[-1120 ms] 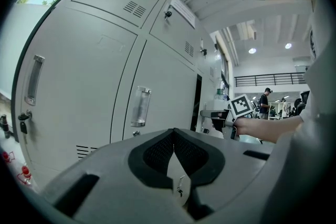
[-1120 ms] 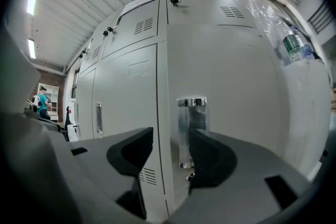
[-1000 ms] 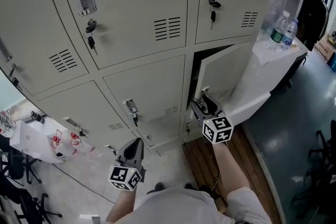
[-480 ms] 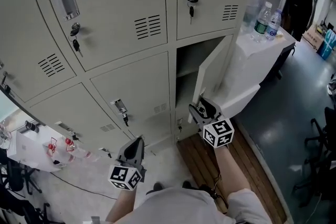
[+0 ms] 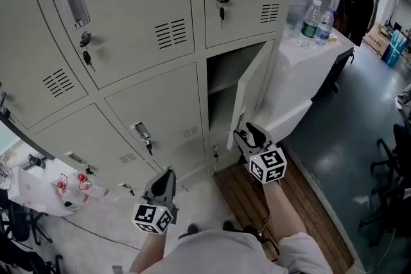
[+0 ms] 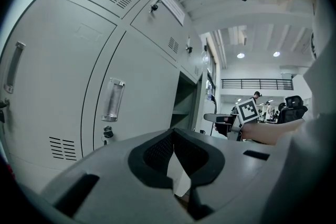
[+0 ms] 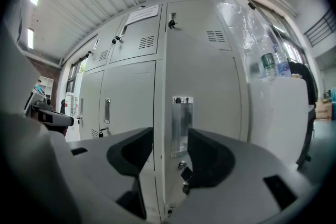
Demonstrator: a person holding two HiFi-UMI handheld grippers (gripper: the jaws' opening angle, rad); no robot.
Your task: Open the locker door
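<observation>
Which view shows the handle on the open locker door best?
The right gripper view: the handle faces the camera squarely, framed between the parted jaws of the right gripper. The head view shows the open door at a glancing angle, its handle not discernible. The left gripper view shows only the opened compartment, no handle.

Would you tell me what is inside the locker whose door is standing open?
Inside the open locker one shelf shows, with nothing visible on it. Below it the space is dark, and the swung-out door covers the right side, so anything there cannot be seen.
</observation>
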